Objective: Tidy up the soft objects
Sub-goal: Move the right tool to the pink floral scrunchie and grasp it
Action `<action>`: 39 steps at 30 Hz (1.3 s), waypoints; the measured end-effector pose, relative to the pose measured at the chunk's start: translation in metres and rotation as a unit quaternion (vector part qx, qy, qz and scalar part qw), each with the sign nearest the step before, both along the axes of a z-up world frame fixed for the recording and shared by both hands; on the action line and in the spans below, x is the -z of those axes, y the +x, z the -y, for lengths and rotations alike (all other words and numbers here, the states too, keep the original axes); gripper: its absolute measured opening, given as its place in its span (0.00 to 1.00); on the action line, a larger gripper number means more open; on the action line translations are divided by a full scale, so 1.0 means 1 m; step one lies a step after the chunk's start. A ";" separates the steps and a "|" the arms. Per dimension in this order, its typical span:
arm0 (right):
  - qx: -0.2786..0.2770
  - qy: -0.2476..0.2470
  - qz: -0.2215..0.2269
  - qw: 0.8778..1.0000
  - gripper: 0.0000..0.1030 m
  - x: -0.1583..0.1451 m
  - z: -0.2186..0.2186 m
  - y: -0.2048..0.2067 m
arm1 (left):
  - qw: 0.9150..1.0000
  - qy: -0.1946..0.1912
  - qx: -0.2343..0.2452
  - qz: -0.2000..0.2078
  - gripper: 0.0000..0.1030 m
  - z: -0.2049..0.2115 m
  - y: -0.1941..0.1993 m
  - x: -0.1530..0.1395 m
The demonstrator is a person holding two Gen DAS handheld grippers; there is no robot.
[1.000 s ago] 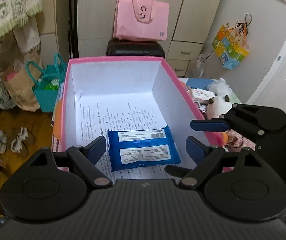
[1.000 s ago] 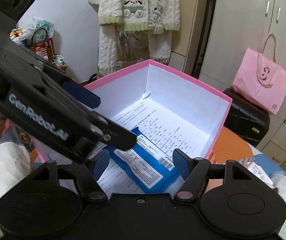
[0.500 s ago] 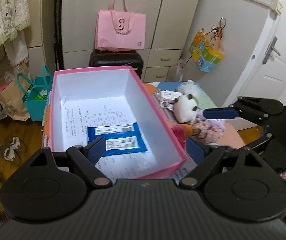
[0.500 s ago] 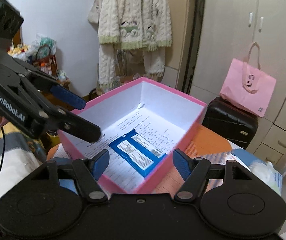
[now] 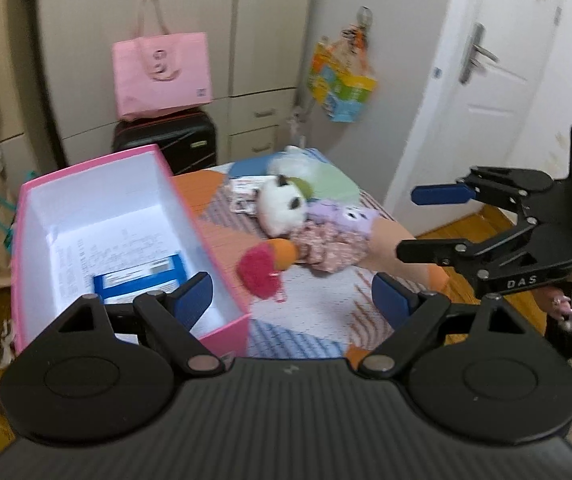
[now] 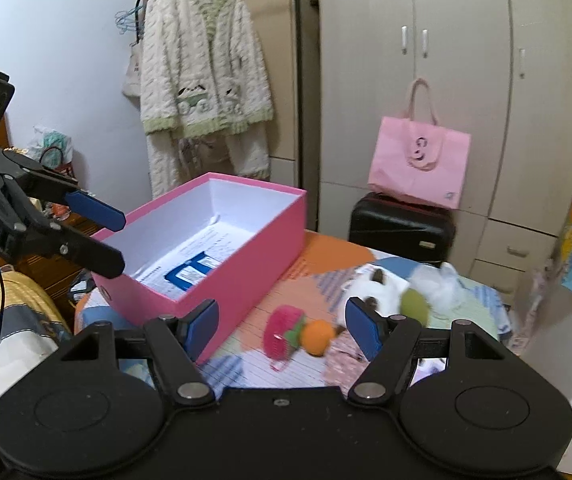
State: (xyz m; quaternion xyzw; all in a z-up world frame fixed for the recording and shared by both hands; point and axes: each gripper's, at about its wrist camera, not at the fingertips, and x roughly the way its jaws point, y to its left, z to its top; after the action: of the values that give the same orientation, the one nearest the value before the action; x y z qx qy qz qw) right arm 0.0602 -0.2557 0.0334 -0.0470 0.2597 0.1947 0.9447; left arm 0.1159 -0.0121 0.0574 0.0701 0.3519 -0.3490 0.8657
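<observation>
A pink box (image 5: 201, 232) (image 6: 245, 264) with a white inside stands on the patterned table (image 5: 310, 332); a blue wipes packet (image 5: 141, 276) (image 6: 189, 270) lies flat in it on printed paper. Right of the box lie soft toys: a pink and orange knitted piece (image 5: 265, 264) (image 6: 298, 334), a white plush (image 5: 281, 204) (image 6: 370, 286) and a purple floral doll (image 5: 338, 236). My left gripper (image 5: 292, 300) hangs open above the table by the box's near right corner, nothing in it. My right gripper (image 6: 281, 326) stands open and empty over the knitted piece; it also shows at the right of the left wrist view (image 5: 418, 220).
A black suitcase (image 6: 402, 228) with a pink bag (image 6: 418, 160) on top stands against the wardrobe behind the table. A white door (image 5: 498, 92) is at the right, a colourful bag (image 5: 342, 84) hangs beside it. A knitted cardigan (image 6: 205, 68) hangs at the left.
Both grippers have pulled back out of the box and swung right, towards the toys. The blue packet stays in the box. Both stayed open.
</observation>
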 end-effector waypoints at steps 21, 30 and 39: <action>-0.018 -0.033 0.012 0.999 0.73 0.074 0.038 0.033 | 0.996 0.084 0.001 0.020 0.81 0.094 0.018 0.077; -0.044 -0.012 -0.020 0.999 0.56 0.092 0.046 0.074 | 0.989 0.111 -0.060 0.077 0.77 0.113 0.034 0.106; -0.041 0.028 -0.045 0.998 0.41 0.100 0.057 0.104 | 0.975 0.139 -0.098 0.141 0.64 0.130 0.034 0.124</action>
State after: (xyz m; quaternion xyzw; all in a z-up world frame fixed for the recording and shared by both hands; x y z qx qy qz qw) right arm 0.1642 -0.3127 -0.0665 -0.0227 0.2939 0.2426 0.9242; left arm 0.1496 -0.1422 -0.0666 0.2034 0.2764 -0.1964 0.9185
